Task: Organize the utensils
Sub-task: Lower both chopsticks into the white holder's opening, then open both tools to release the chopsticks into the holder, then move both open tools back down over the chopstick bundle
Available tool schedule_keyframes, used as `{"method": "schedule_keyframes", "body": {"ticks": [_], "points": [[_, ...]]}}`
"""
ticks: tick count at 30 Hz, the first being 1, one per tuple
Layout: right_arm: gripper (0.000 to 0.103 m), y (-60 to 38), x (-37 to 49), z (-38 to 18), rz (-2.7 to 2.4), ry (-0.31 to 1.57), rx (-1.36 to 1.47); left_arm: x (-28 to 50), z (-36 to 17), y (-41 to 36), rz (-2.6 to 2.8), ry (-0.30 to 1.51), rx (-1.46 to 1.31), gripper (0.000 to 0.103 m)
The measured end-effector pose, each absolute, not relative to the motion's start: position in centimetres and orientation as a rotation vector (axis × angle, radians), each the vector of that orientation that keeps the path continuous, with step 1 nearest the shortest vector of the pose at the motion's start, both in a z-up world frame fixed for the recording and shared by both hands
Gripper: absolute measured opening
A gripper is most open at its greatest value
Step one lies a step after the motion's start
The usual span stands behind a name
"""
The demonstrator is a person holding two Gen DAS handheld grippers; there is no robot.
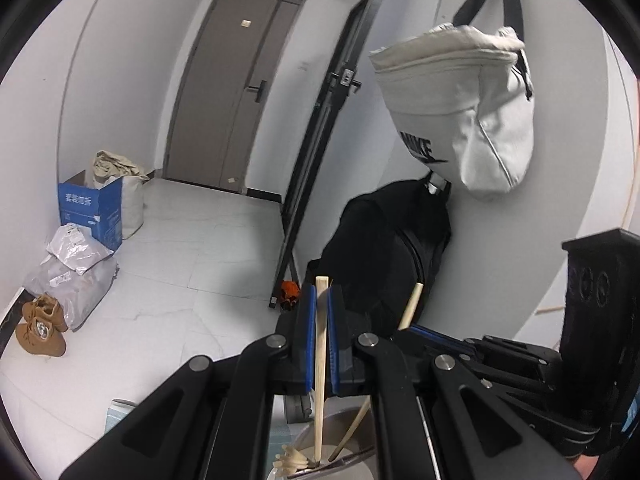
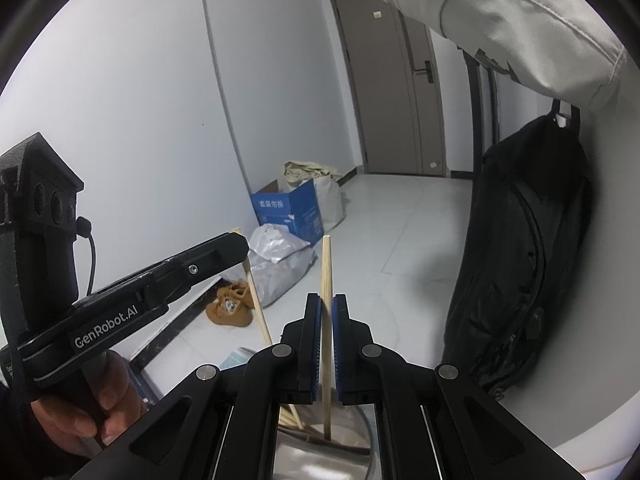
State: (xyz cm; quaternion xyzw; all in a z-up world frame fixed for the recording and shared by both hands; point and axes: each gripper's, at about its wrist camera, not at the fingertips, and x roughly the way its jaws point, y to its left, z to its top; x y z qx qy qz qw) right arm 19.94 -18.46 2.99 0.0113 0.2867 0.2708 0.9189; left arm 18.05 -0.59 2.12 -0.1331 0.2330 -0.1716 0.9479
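My left gripper (image 1: 321, 300) is shut on a pale wooden chopstick (image 1: 320, 364) held upright; its lower end reaches into a round metal holder (image 1: 344, 424) below. My right gripper (image 2: 327, 308) is shut on another upright wooden chopstick (image 2: 327, 320), whose lower end stands in the same metal holder (image 2: 340, 436). The right gripper shows in the left wrist view (image 1: 424, 330) with its chopstick (image 1: 412, 306). The left gripper shows in the right wrist view (image 2: 236, 246), held by a hand (image 2: 88, 404). Several other wooden utensils (image 1: 292, 460) lie in the holder.
A black backpack (image 2: 528, 248) and a white Nike bag (image 1: 468, 108) hang on the wall to the right. A blue box (image 1: 92, 208), grey parcels (image 1: 76, 268) and brown shoes (image 1: 42, 326) sit on the tiled floor at left. A grey door (image 1: 232, 92) stands behind.
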Motion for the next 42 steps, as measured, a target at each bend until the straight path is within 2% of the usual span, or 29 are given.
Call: {"method": "schedule_keyframes", "body": {"ticks": [11, 12, 14, 16, 18, 20, 22, 29, 31, 35, 37, 40, 42], "points": [[0.008, -18.7, 19.9, 1.9, 0.601, 0.669, 0.059, 18.9, 1.6, 0.9, -0.419, 0.626, -0.329, 0.004], [0.010, -18.7, 19.8, 1.8, 0.601, 0.667, 0.062, 18.8, 1.7, 0.9, -0.419, 0.628, -0.324, 0.007], [0.020, -19.1, 19.3, 1.9, 0.596, 0.668, 0.074, 18.5, 2.0, 1.1, -0.418, 0.631, -0.318, 0.024], [0.041, -19.5, 18.8, 2.0, 0.583, 0.657, 0.093, 18.0, 2.4, 1.6, -0.400, 0.616, -0.328, 0.051], [0.050, -20.0, 17.8, 2.1, 0.563, 0.643, 0.106, 17.2, 2.9, 2.1, -0.362, 0.592, -0.335, 0.061], [0.052, -20.6, 17.0, 2.3, 0.544, 0.634, 0.125, 16.7, 3.2, 2.4, -0.311, 0.583, -0.328, 0.063], [0.052, -21.1, 16.5, 2.4, 0.547, 0.637, 0.141, 16.4, 3.5, 2.8, -0.249, 0.591, -0.331, 0.074], [0.059, -21.7, 14.2, 3.8, 0.520, 0.606, 0.168, 14.3, 4.9, 3.5, -0.127, 0.570, -0.305, 0.076], [0.064, -21.7, 13.4, 4.2, 0.520, 0.590, 0.178, 13.4, 5.6, 3.1, -0.128, 0.546, -0.276, 0.076], [0.066, -21.4, 11.5, 5.1, 0.530, 0.558, 0.183, 11.8, 6.2, 2.9, -0.131, 0.532, -0.259, 0.077], [0.071, -21.2, 10.5, 5.4, 0.531, 0.543, 0.190, 11.0, 6.4, 2.7, -0.123, 0.521, -0.242, 0.078], [0.076, -20.8, 9.0, 5.5, 0.530, 0.526, 0.194, 9.9, 6.4, 2.6, -0.110, 0.512, -0.222, 0.086], [0.079, -20.7, 8.3, 5.5, 0.527, 0.516, 0.194, 9.0, 6.2, 2.6, -0.104, 0.503, -0.218, 0.086]]}}
